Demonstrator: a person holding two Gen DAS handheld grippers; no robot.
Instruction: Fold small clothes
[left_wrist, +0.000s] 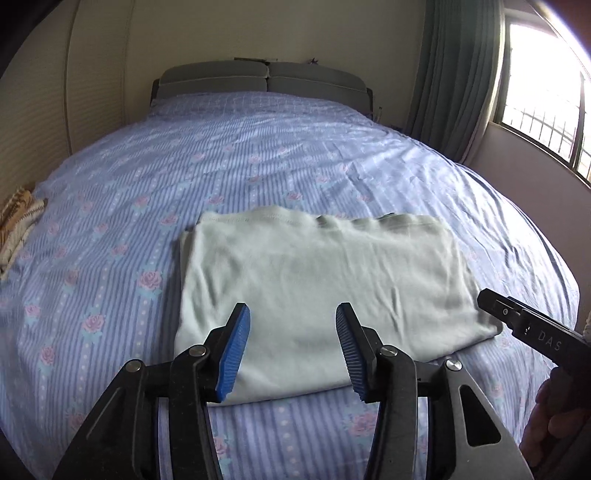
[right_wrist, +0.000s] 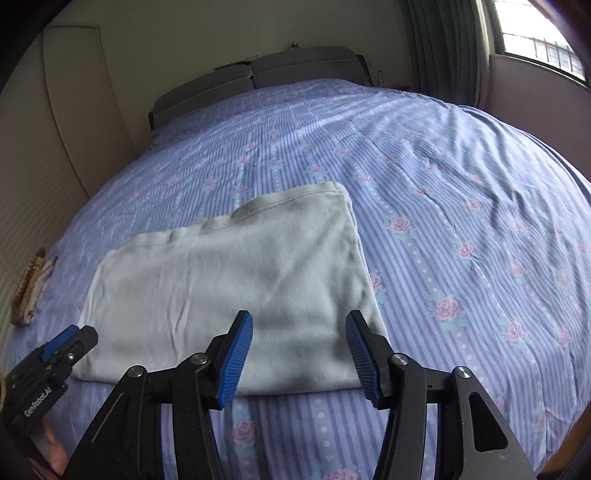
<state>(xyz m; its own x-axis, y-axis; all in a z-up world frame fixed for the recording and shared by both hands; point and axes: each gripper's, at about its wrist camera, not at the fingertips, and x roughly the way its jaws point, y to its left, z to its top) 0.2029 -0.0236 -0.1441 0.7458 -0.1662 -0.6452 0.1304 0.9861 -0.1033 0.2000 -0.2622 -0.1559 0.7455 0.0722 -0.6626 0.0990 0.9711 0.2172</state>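
Observation:
A pale green garment (left_wrist: 314, 280) lies folded into a flat rectangle on the bed, and it also fills the lower middle of the right wrist view (right_wrist: 229, 291). My left gripper (left_wrist: 292, 308) hovers over the garment's near edge with its blue pads apart and nothing between them. My right gripper (right_wrist: 300, 315) stands open over the garment's near right corner, also empty. From the left wrist view, the right gripper (left_wrist: 491, 301) shows beside the garment's right corner. The left gripper (right_wrist: 79, 334) appears at the garment's near left corner.
The bed sheet (left_wrist: 258, 155) is blue striped with pink roses. A brown patterned cloth (left_wrist: 18, 221) lies at the bed's left edge. A grey headboard (left_wrist: 258, 79) stands at the far end. Green curtains (left_wrist: 454, 81) and a window are on the right.

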